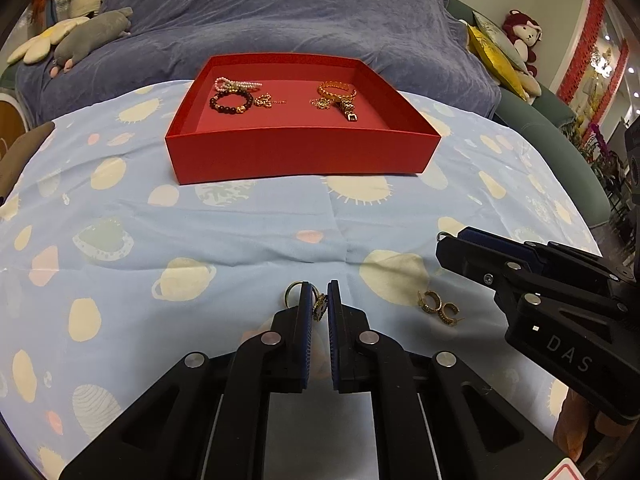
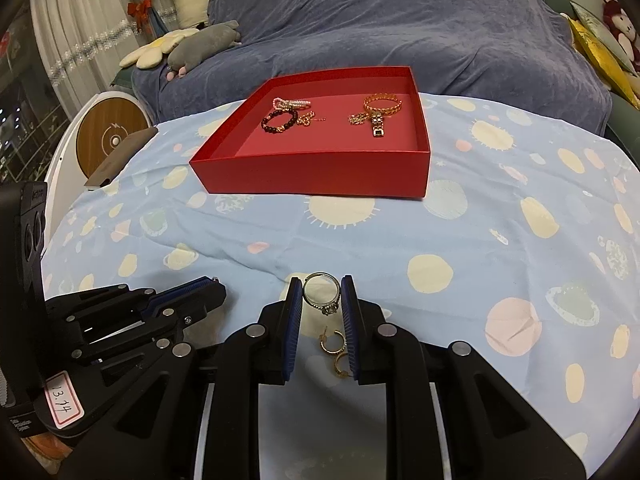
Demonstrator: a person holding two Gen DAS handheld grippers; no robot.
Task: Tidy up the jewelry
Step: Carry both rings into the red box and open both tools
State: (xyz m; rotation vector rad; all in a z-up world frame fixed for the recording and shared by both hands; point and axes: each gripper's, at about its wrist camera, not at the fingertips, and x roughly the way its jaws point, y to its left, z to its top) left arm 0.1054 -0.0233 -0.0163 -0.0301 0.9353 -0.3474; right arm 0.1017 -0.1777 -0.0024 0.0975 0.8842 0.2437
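On the spotted blue cloth, my left gripper (image 1: 320,292) is shut on a gold ring (image 1: 320,307); its ornament sits between the blue pads and its band sticks out to the left. My right gripper (image 2: 321,290) is shut on a silver ring with a stone (image 2: 323,294), held just above the cloth. A pair of gold hoop earrings (image 2: 336,350) lies under it, also seen in the left wrist view as gold hoop earrings (image 1: 438,308). The right gripper (image 1: 452,240) hangs to the right of my left one. Behind stands a red box (image 1: 300,156) holding bead, pearl and gold bracelets.
The red box (image 2: 312,172) sits mid-table at the far side. A dark flat object (image 2: 120,156) and a round wooden-topped stand (image 2: 108,136) are at the left edge. Behind the table is a sofa under a blue blanket (image 1: 280,12) with plush toys and cushions.
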